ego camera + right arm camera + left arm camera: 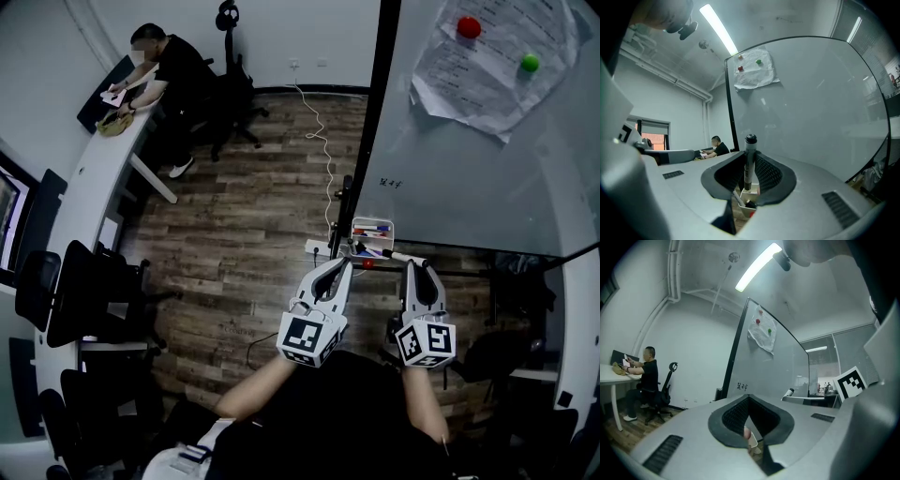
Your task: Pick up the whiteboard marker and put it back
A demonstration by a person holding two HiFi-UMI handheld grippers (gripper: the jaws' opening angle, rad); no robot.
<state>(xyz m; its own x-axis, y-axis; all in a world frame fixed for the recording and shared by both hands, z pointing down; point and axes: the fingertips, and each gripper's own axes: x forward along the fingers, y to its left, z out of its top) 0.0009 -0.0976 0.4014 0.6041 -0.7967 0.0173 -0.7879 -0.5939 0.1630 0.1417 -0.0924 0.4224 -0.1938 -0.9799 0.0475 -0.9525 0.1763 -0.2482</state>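
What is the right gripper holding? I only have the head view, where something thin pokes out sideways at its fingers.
Observer: The right gripper view shows the whiteboard marker clamped between the fingers of the right gripper, with one dark end standing clear above them.
Operator: Is the tray in line with it?
Observer: In that view the white tray shows through the gap between the fingers, directly below the marker. How far beyond it lies, I cannot tell.
Operator: And the left gripper?
Observer: Its own view shows the left gripper with its fingers together at the tips and nothing between them.
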